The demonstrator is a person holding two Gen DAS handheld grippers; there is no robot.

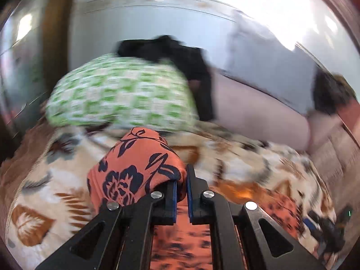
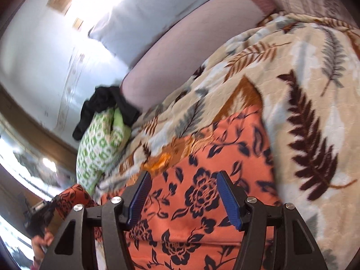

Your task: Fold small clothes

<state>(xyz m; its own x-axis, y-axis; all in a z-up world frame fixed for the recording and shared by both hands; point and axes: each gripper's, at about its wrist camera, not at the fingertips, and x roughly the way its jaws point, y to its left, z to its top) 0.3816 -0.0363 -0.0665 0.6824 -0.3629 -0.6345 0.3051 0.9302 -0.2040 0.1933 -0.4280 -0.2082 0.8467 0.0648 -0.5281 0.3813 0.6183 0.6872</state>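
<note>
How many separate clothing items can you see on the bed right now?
3: the orange floral garment by both grippers, the green-patterned piece at the bed's far edge, the black garment on it. More may be hidden.

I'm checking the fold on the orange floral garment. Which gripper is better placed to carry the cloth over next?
Left. The left gripper is shut on the orange floral garment; the right gripper hangs open above it.

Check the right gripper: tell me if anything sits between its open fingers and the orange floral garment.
Nothing visible does. The right gripper hangs open directly over the orange floral garment, bare cloth between its fingers. The left gripper pinches a lifted fold off to the side.
</note>
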